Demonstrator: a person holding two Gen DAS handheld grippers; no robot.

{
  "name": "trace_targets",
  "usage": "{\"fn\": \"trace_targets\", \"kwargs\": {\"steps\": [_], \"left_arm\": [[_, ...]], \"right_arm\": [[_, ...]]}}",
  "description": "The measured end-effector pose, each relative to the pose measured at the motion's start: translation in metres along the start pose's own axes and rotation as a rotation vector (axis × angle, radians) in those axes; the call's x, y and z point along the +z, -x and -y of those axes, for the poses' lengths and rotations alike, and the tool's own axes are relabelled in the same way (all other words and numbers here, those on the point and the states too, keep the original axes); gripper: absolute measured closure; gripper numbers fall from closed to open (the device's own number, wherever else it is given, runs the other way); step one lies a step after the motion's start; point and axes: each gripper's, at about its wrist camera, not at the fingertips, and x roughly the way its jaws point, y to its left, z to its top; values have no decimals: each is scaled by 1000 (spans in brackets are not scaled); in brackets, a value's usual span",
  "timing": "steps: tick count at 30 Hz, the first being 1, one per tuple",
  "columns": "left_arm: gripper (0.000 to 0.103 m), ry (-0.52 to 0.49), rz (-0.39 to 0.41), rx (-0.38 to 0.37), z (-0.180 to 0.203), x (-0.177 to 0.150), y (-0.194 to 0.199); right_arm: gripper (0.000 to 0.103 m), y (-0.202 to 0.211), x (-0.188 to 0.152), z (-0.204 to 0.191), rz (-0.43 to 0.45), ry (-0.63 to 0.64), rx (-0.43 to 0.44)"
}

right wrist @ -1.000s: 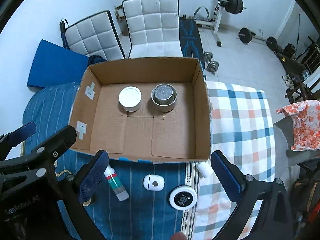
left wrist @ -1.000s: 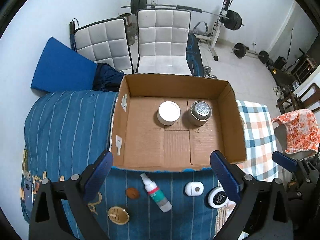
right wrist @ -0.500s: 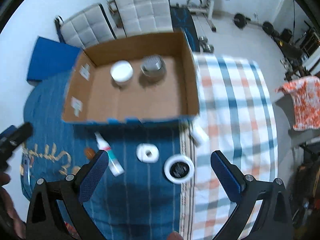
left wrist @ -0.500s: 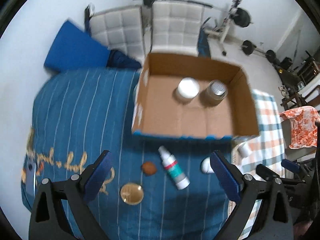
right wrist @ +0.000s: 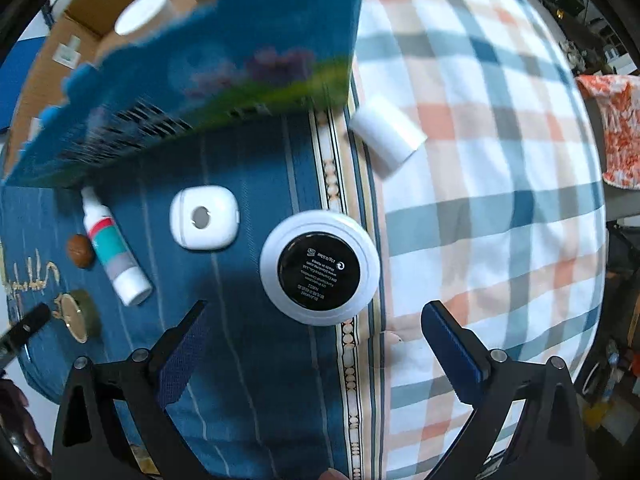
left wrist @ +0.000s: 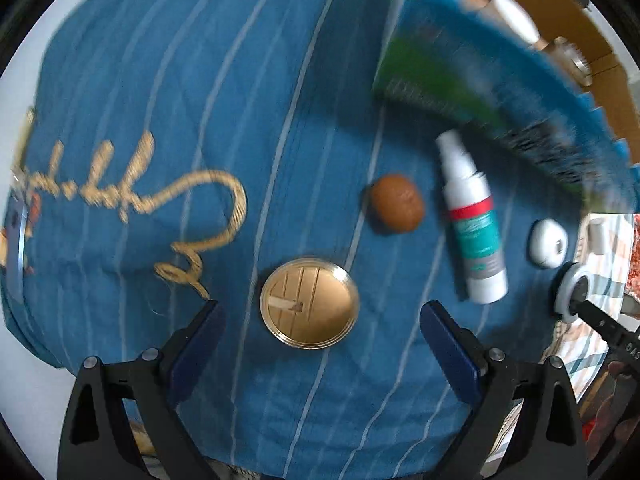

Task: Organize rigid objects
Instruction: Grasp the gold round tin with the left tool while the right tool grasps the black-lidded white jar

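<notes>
My left gripper [left wrist: 320,344] is open just above a gold round lid [left wrist: 309,302] on the blue bedspread. A brown nut-like object [left wrist: 396,204], a white spray bottle [left wrist: 474,220] and a white oval case [left wrist: 548,242] lie beyond it. My right gripper [right wrist: 316,344] is open just above a white round compact with a black centre [right wrist: 319,267]. The white oval case [right wrist: 205,222], spray bottle [right wrist: 114,250] and a white cylinder [right wrist: 387,133] lie near it. The cardboard box [right wrist: 200,52] holds a white jar [right wrist: 144,12].
The box [left wrist: 520,72] has a blue and green printed front wall and stands at the far side. A checked blanket [right wrist: 480,180] covers the right half of the bed. Gold embroidery [left wrist: 160,204] marks the blue bedspread at the left.
Both grippers have dropped from high above the box to close over the bed. The left now hovers at the gold lid, the right at the white compact. Both stay open.
</notes>
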Motion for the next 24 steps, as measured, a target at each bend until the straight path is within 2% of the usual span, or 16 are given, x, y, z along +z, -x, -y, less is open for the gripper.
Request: {"fn": "trace_targets", "kwargs": {"steps": [9,13,14,16,17,18,19,24], "left_arm": [[3,20,-98,-6,2,1,-51],[8,5,-112,16,8,0,-67],[8,-1,-106,23,10,-1,-68],[15,-13,-80,28,14,-3,-65],[20,-17,-71,30,16,-6,-63],[32,-22,-58,27,18,-8,-60],[40,-30,-50,29,22,-12,-56],[41,-68,-14,61,34,-29,-45]], "right_arm": [[0,-34,7,-2,-51,-16,2],[6,-44,15,-5,-62,-25,-8],[11,-47,17,-5,-68,-25,-12],[24,-56,20,-4,-87,-31,-25],[25,-60,22,-9,-98,-35,-38],[25,-62,23,-9,-99,-35,-45],[25,-61,22,-9,-87,-33,-45],[26,-63,6,-19,-106,12,-35]]}}
